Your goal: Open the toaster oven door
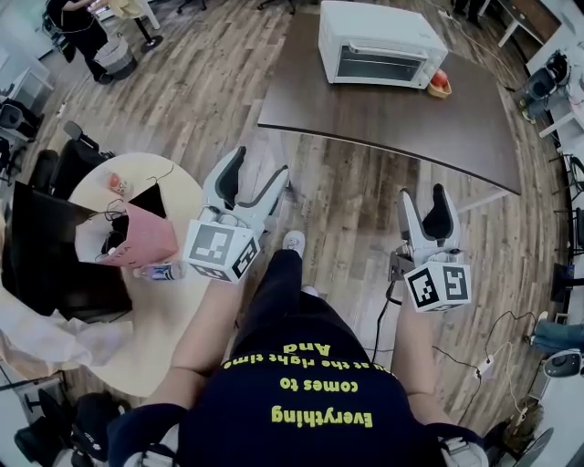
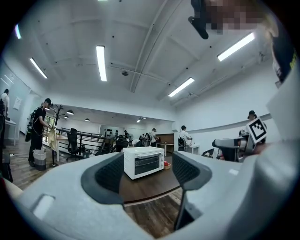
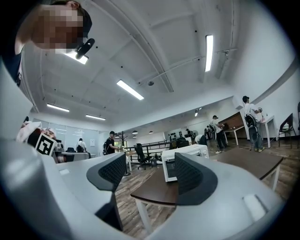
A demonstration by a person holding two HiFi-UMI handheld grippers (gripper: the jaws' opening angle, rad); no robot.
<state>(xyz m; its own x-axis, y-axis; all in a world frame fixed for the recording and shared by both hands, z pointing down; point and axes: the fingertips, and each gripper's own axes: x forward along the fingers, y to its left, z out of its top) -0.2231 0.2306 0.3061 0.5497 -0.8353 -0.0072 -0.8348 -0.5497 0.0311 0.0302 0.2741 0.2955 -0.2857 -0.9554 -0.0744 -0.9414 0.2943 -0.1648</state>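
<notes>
Our left tongs (image 1: pixel 256 170) and right tongs (image 1: pixel 423 192) gape empty, well short of the toaster oven (image 1: pixel 381 27) ahead on the table (image 1: pixel 392 123); we judge its stiff hinged door (image 1: pixel 376 67) wants pulling by the top handle bar (image 1: pixel 380 53).

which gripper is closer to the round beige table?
Left. The left gripper hovers by the edge of the round table; the right gripper is beyond the person's leg, farther off.

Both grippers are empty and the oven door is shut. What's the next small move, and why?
Probably step forward toward the dark brown wooden table. The white toaster oven sits toward its far side with the door shut, well beyond the left gripper and the right gripper, whose jaws stand open with nothing between them.
</notes>
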